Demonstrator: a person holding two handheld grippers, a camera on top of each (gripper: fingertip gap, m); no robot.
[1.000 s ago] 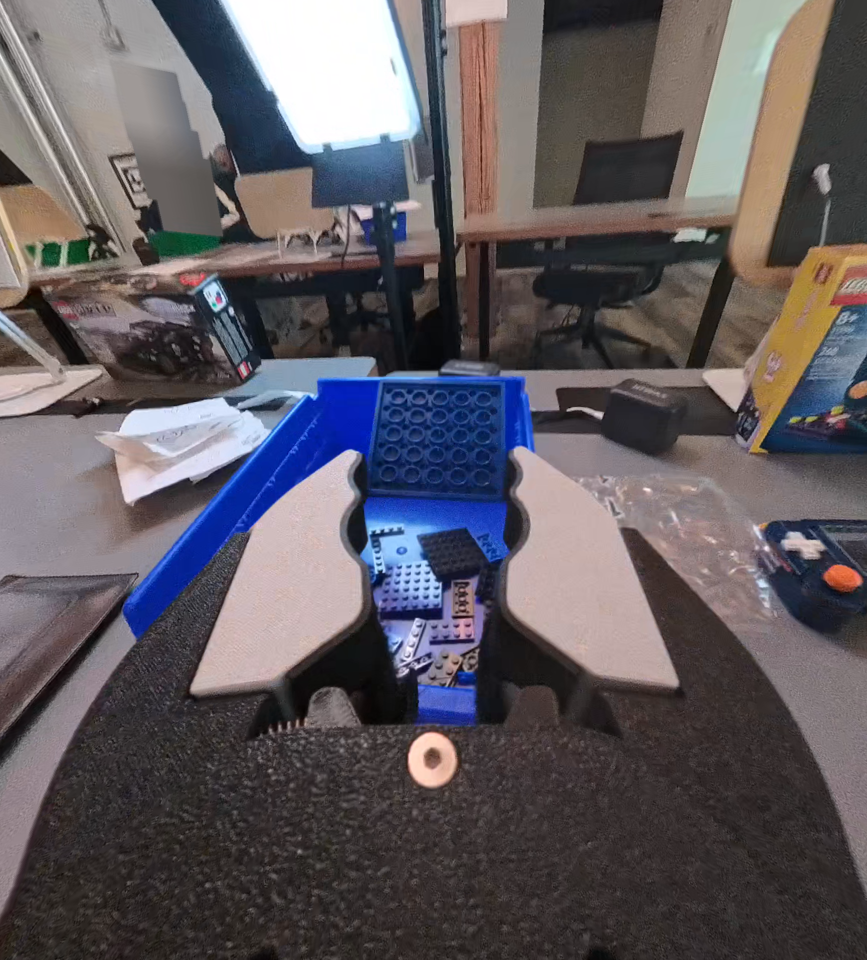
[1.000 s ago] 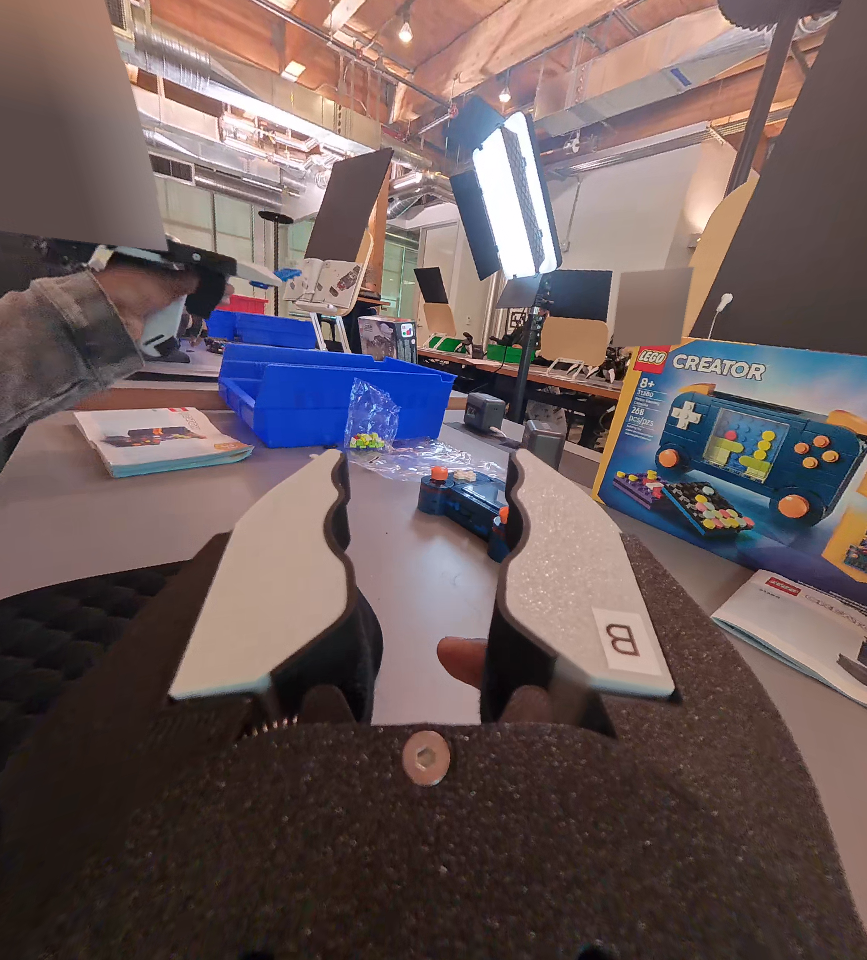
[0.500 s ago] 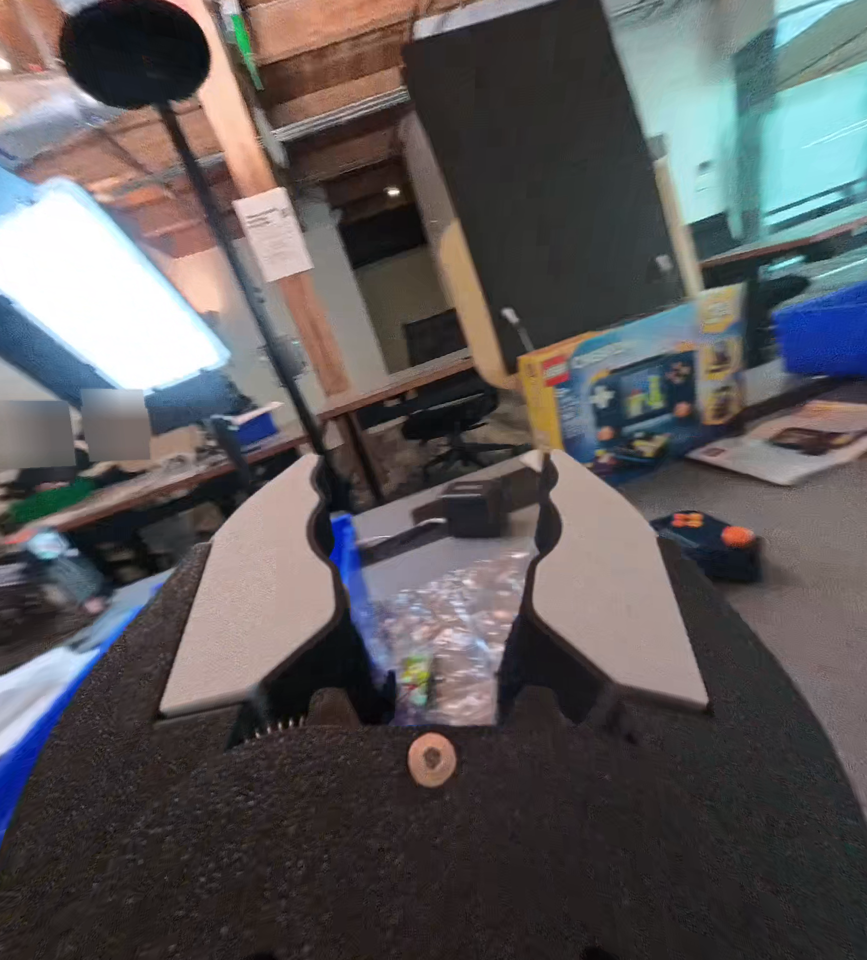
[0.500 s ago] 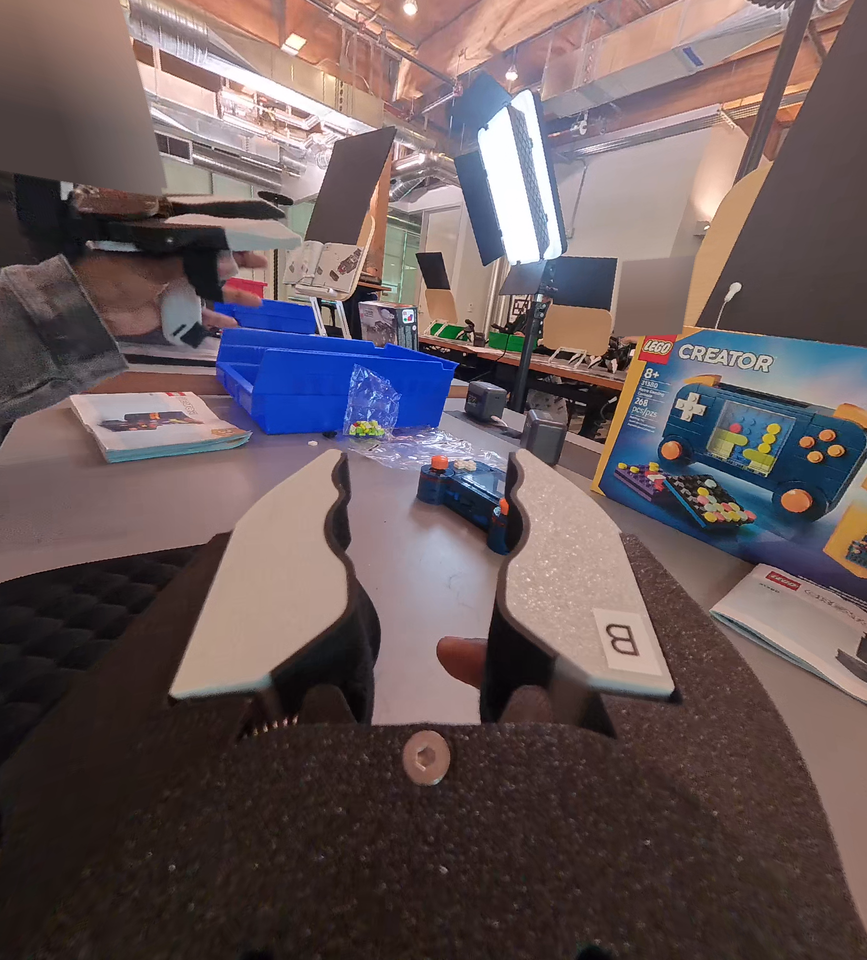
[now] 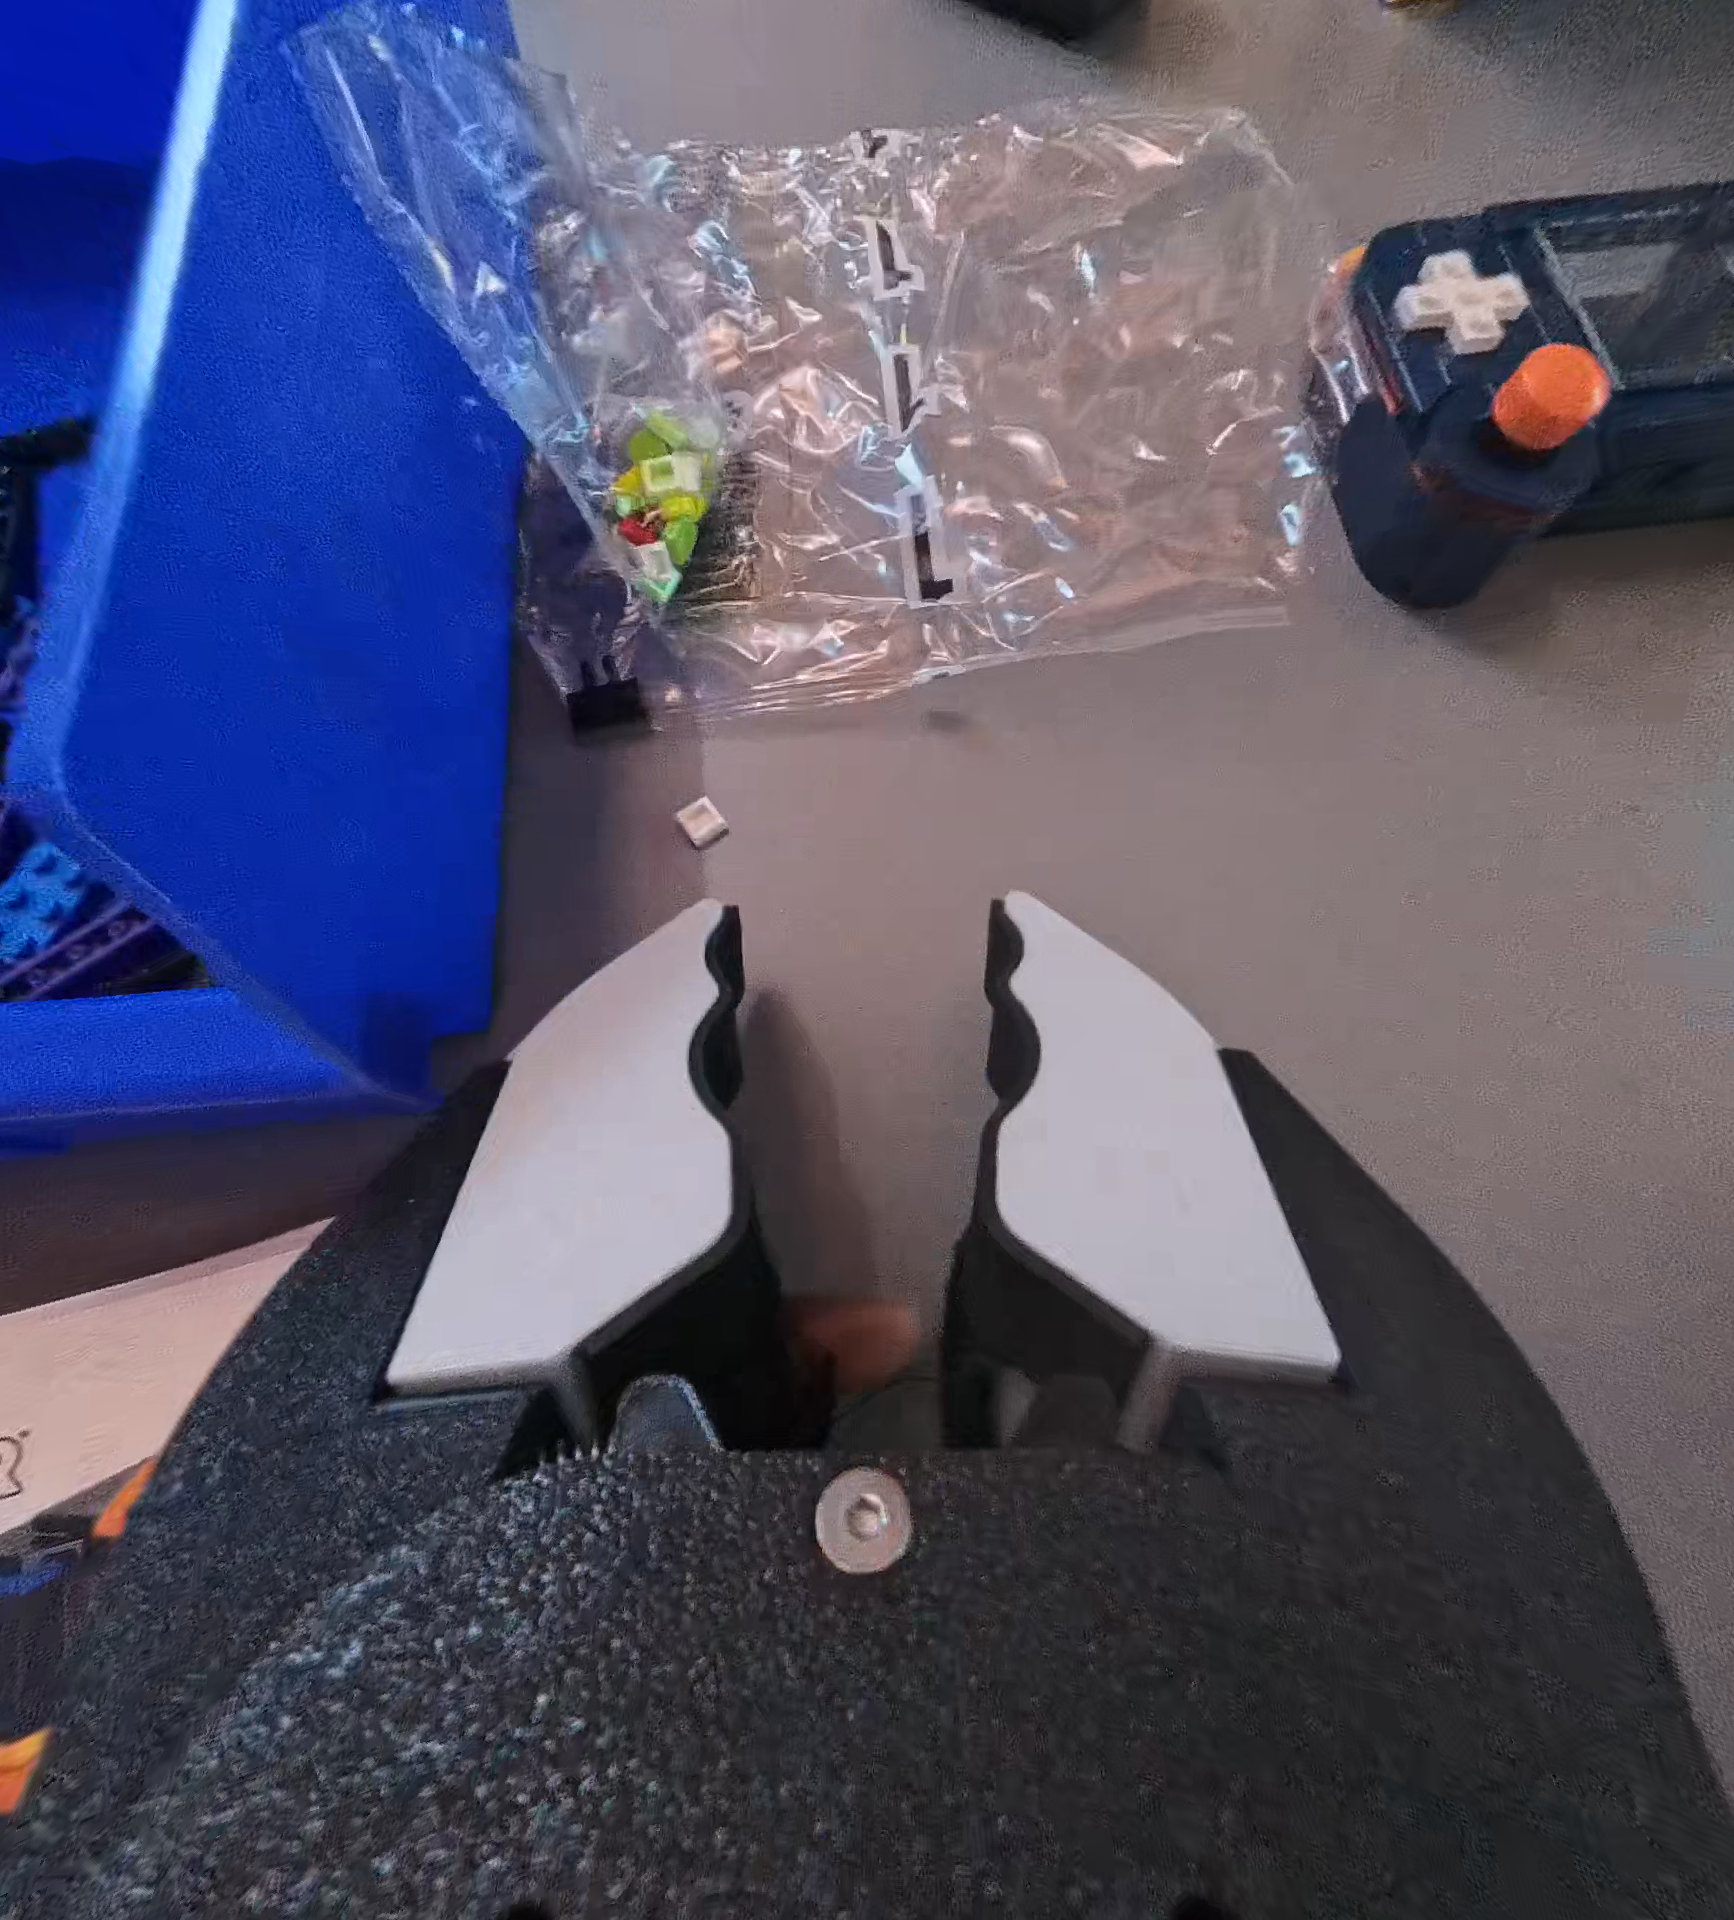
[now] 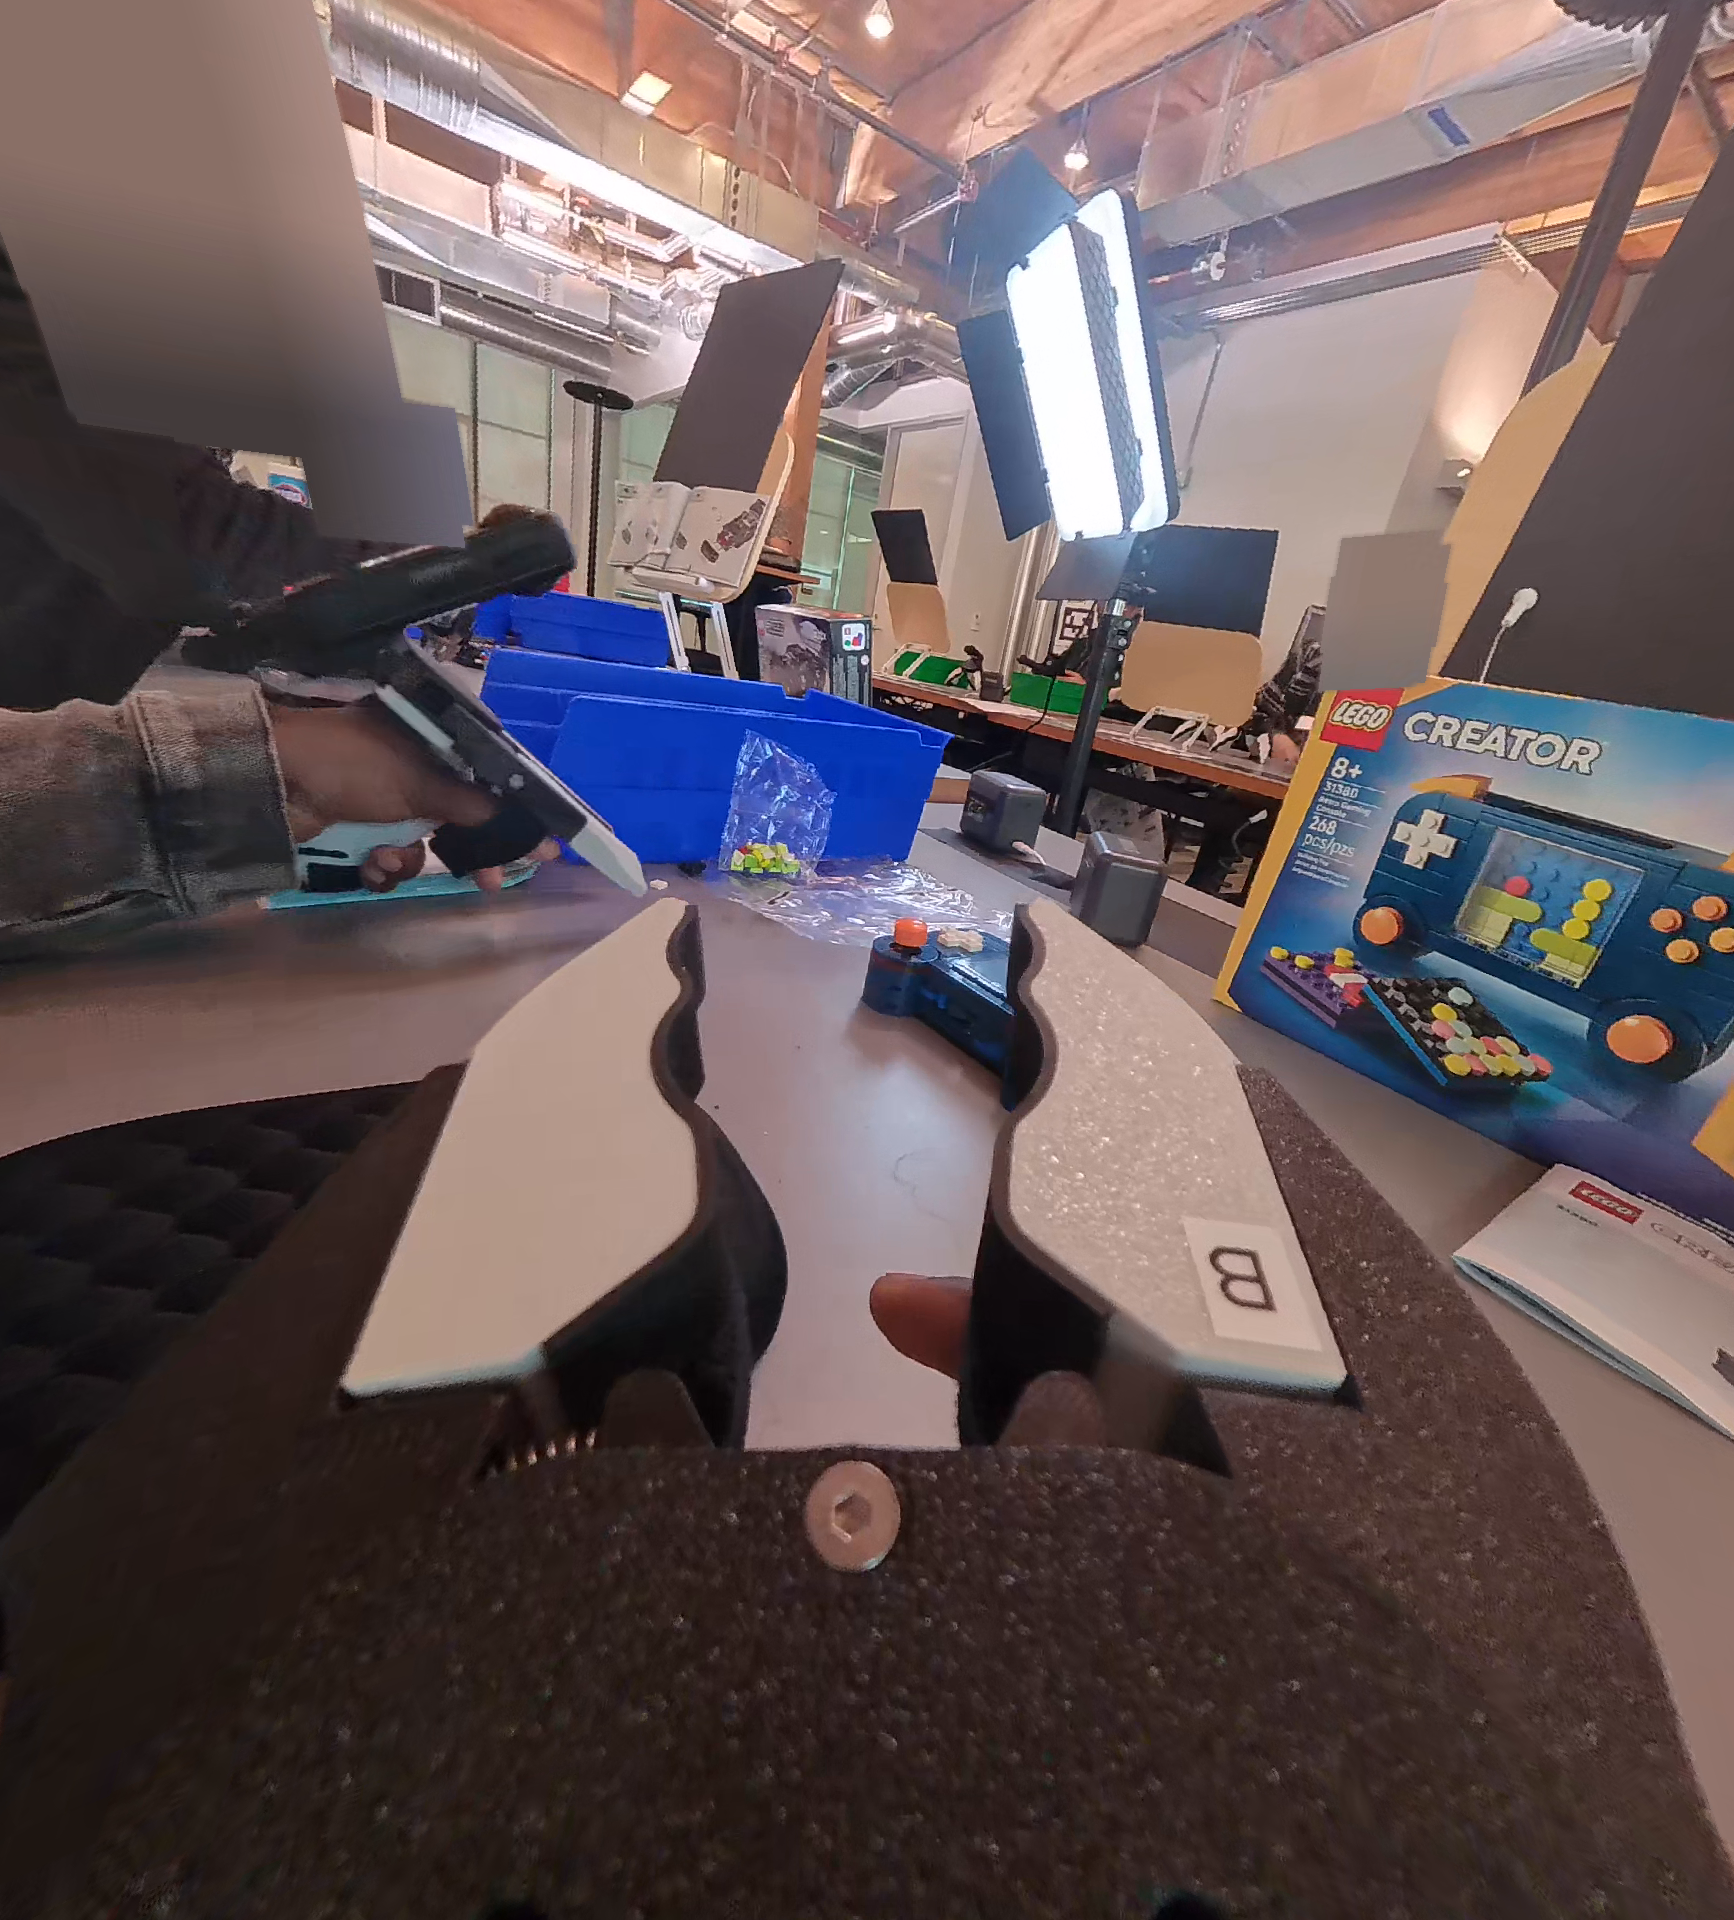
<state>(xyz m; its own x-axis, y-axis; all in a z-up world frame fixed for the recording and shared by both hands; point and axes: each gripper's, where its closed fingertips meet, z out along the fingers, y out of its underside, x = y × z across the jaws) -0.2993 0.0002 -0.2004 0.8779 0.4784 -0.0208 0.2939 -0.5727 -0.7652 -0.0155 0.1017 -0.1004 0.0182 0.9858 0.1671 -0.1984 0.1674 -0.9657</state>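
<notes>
My left gripper is open and empty, pointing down at the grey table just short of a tiny white tile. Beyond the tile lies a crumpled clear plastic bag with small green and yellow pieces at its left edge. A blue bin with loose bricks stands to the left. My right gripper is open and empty, low over the table, facing a dark blue brick-built handheld console. The left gripper also shows in the right wrist view, held by a hand, tip near the table.
The console lies at the right of the left wrist view. A printed toy box stands on the right, with a booklet in front. Another booklet lies under my left gripper. A black padded mat is at left.
My left gripper swung from over the blue bin to the right and tipped down over the table near the plastic bag. My right gripper has barely moved.
</notes>
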